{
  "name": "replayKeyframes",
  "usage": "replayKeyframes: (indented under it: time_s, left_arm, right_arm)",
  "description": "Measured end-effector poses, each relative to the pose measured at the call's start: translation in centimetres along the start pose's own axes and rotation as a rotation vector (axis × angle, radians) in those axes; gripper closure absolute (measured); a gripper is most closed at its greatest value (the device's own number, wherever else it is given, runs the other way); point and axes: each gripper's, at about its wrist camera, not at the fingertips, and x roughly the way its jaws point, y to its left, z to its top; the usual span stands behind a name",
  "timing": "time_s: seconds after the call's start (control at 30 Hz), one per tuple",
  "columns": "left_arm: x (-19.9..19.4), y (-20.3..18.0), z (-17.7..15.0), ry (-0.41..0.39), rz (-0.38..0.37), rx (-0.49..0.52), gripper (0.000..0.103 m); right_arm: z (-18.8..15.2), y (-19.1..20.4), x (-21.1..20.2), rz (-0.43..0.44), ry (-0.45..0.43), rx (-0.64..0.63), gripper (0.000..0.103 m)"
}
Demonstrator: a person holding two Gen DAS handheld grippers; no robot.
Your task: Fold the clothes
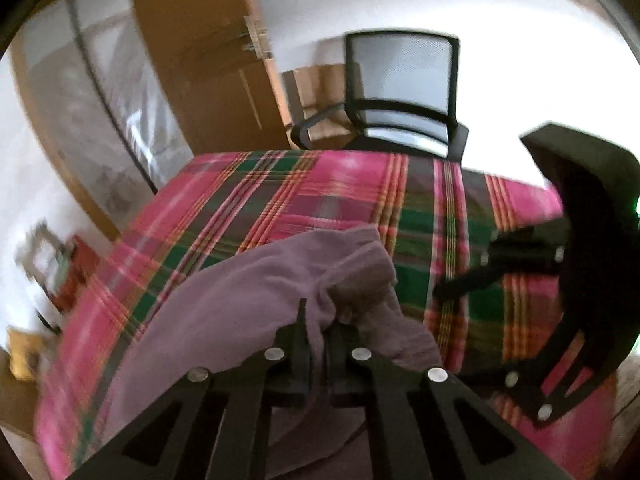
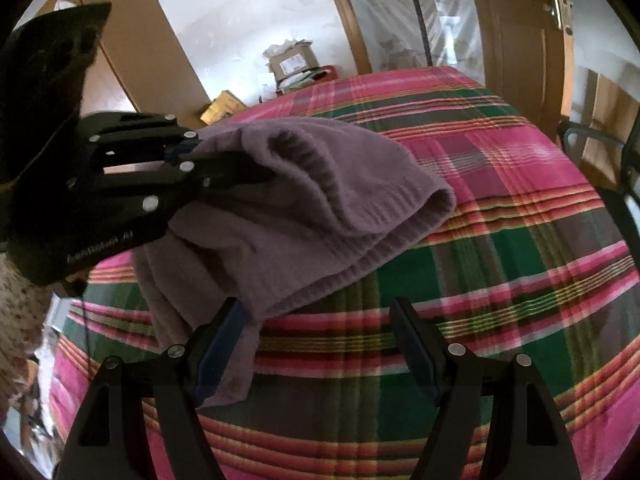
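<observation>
- Left wrist view: the left gripper (image 1: 320,320) points steeply down at a mauve knitted garment (image 1: 256,280) that lies bunched on a bed with a pink and green plaid blanket (image 1: 328,188). Its two fingers stand close together with a fold of the knit pinched between them, so the cloth is clamped.
- The picture is smeared, mostly toward its left side, so fine detail of the knit is lost.
- At the right of the same view the right gripper (image 1: 452,288) hangs over the blanket, away from the garment, with nothing in it that I can see.
- Beyond the far edge of the bed stands a black mesh chair (image 1: 400,88), with a wooden door (image 1: 208,40) to its left.
- Right wrist view: the right gripper (image 2: 316,340) points down at the bed with its jaws wide apart and empty. Its left finger sits just beside, perhaps touching, the hanging lower edge of the mauve knitted garment (image 2: 320,200).
- Here the garment is a rumpled heap, doubled over loosely, with a ribbed hem curling at its right end.
- The left gripper (image 2: 248,168) reaches in from the left, roughly level in this picture, and bites into the upper left of the heap.
- Judgement on progress: the fold is barely begun. One edge is caught, but the garment is neither spread flat nor squared, no neat crease shows, and the right tongs have yet to take hold.
</observation>
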Motion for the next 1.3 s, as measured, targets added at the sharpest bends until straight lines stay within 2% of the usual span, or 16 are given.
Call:
replayKeyframes:
  time_s: [0.17,0.37,0.47,0.53,0.57,0.6,0.7,0.8,0.97,1.17,1.3]
  left_arm:
    - [-0.6,2.1,-0.1,-0.024,0.024,-0.094,0.099]
    - [-2.0,4.0,0.4,-0.074,0.055,-0.195,0.099]
    - [-3.0,4.9,0.2,-0.098,0.068,-0.242,0.099]
    - [-3.6,5.4,-0.1,-0.11,0.086,-0.269,0.099]
    - [-4.1,5.7,-0.3,-0.117,0.101,-0.29,0.099]
    - [-4.3,6.0,-0.5,-0.123,0.105,-0.306,0.099]
    - [-6.0,6.8,-1.1,-0.158,0.119,-0.346,0.099]
    - [-8.2,7.7,-1.8,-0.193,0.17,-0.38,0.099]
    - [-10.9,9.3,-3.4,-0.229,0.215,-0.451,0.099]
    - [-14.3,11.3,-6.4,-0.26,0.273,-0.552,0.099]
    - [-17.0,12.1,-8.3,-0.285,0.329,-0.608,0.099]
  right_arm:
    - [0.2,-0.3,0.6,0.055,0.011,0.067,0.026]
    - [1.2,-1.7,1.3,0.248,-0.007,0.238,0.026]
    - [2.0,-1.9,1.7,0.281,-0.025,0.277,0.027]
    - [2.6,-1.7,2.1,0.282,-0.023,0.278,0.042]
    - [2.8,-1.5,2.2,0.285,-0.019,0.273,0.058]
    - [3.0,-1.3,2.3,0.276,-0.017,0.269,0.068]
    - [3.5,-0.6,2.2,0.222,-0.034,0.243,0.079]
    - [4.4,0.4,1.3,0.174,-0.066,0.195,0.083]
    - [6.8,3.3,-0.3,0.083,-0.143,0.042,0.09]
    - [10.4,6.0,-3.2,0.068,-0.239,-0.079,0.092]
    - [12.1,8.7,-3.7,0.07,-0.271,-0.146,0.092]
